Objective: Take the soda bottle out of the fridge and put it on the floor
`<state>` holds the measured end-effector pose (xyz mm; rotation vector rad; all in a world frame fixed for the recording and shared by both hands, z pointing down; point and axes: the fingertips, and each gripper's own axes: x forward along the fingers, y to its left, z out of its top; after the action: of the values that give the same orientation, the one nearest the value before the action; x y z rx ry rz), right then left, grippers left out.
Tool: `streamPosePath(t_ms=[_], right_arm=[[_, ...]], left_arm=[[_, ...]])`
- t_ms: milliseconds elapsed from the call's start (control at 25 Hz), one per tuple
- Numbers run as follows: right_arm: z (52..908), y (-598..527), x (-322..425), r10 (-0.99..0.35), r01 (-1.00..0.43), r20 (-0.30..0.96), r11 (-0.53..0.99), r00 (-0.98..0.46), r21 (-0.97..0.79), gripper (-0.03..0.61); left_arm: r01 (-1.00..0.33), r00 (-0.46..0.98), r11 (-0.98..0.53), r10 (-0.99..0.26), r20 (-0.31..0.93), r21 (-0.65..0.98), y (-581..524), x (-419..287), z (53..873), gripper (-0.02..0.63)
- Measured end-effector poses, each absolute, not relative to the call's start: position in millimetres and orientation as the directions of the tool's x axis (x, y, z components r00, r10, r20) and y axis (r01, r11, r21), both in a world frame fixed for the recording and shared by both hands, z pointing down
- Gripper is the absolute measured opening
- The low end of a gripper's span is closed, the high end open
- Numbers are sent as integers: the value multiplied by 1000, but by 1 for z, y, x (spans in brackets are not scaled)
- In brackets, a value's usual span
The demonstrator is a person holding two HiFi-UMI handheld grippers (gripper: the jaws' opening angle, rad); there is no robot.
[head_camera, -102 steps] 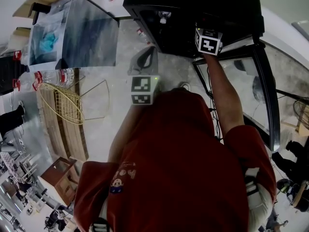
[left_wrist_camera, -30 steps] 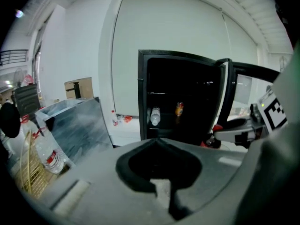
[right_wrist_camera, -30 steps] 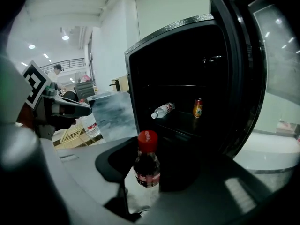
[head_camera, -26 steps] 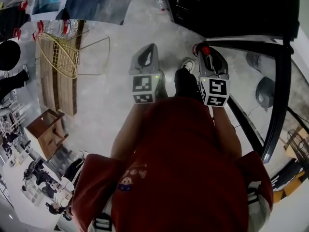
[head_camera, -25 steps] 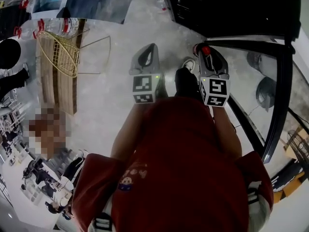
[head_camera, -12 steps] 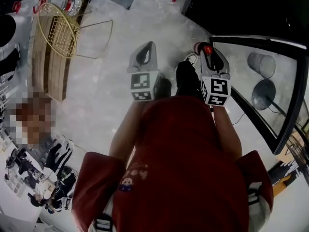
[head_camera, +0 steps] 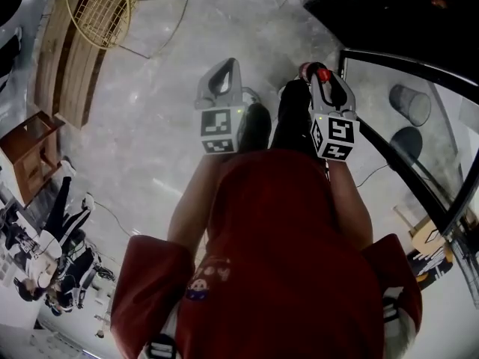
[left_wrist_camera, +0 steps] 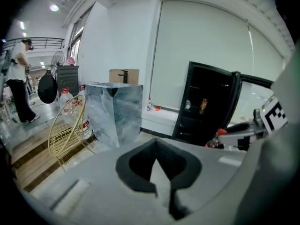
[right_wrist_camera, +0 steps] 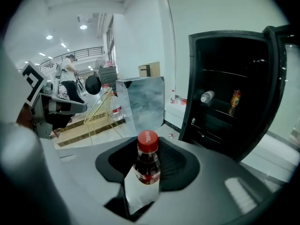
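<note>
Soda bottle (right_wrist_camera: 147, 165) out, floor (head_camera: 150, 148) next
R gripper (head_camera: 314, 72) clamps it upright, ready for standing set-down; L gripper (head_camera: 226, 63) closed, empty, held clear.

Soda bottle (right_wrist_camera: 148, 165) lower half hidden; fridge (head_camera: 404, 13) cut off.

Red short-sleeved shirt (head_camera: 292, 260) — cartoon print; grey left tool (head_camera: 223, 67), right tool (head_camera: 314, 71); black-and-white marker cubes (head_camera: 217, 129)

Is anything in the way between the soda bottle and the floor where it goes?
Nothing visible. The bottle is clamped in the right gripper, and the floor ahead of it is bare. The person's own feet stand close beside it, so it should probably go down clear of them.
</note>
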<state>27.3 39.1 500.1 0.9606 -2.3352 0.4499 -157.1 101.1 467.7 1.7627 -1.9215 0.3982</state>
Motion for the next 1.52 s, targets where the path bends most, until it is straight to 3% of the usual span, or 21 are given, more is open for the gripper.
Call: streamPosePath(t_ms=[800, 1080, 1520], right_arm=[[668, 49, -61, -361, -593, 710, 799, -604, -98, 132], [743, 6, -75, -289, -547, 740, 828, -608, -126, 132], [896, -36, -106, -240, -483, 759, 869, -605, -111, 133]], left_arm=[[-945, -117, 265, -821, 559, 192, 119, -213, 624, 0], [-955, -78, 221, -829, 554, 197, 74, -211, 681, 0], [-953, -115, 257, -798, 592, 162, 25, -227, 838, 0]])
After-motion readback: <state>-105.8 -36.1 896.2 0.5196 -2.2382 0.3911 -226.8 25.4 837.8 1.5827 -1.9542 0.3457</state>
